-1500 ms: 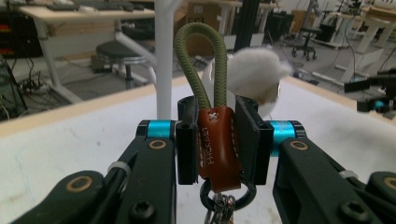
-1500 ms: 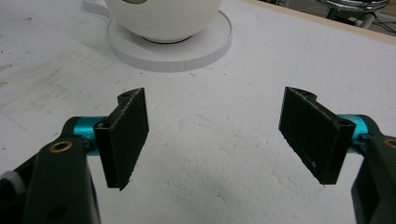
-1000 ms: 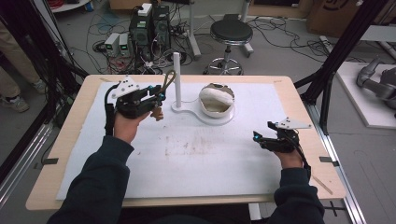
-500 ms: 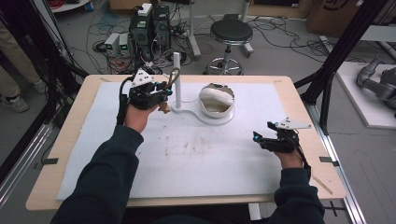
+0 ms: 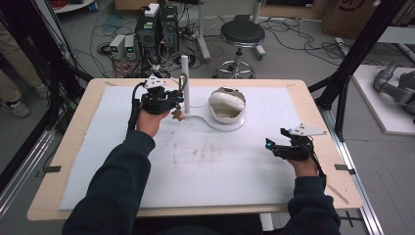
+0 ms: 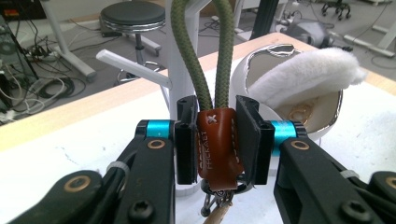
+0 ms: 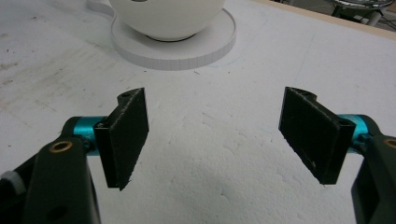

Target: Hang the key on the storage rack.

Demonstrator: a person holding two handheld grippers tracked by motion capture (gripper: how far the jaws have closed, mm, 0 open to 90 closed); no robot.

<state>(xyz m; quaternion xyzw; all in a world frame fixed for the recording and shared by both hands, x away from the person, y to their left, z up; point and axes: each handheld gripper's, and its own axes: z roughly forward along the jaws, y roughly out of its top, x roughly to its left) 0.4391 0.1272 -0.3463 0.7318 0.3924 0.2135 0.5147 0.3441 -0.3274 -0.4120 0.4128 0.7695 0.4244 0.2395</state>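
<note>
Reaching forward, left gripper (image 6: 217, 140) pinches the leather tab (image 6: 218, 147); right gripper (image 7: 217, 135) hovers low, jaws spread.

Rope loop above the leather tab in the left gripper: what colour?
Olive green rope loop; the leather tab is reddish brown. Clearest in the left gripper view.

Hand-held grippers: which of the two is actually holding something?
The left hand-held gripper, by the white post: its jaws clamp a brown leather tab on a green cord loop. The right hand-held gripper is open over bare foam.

Grey floor, black stool (image 5: 242, 34), tangled cables (image 5: 105, 29).
</note>
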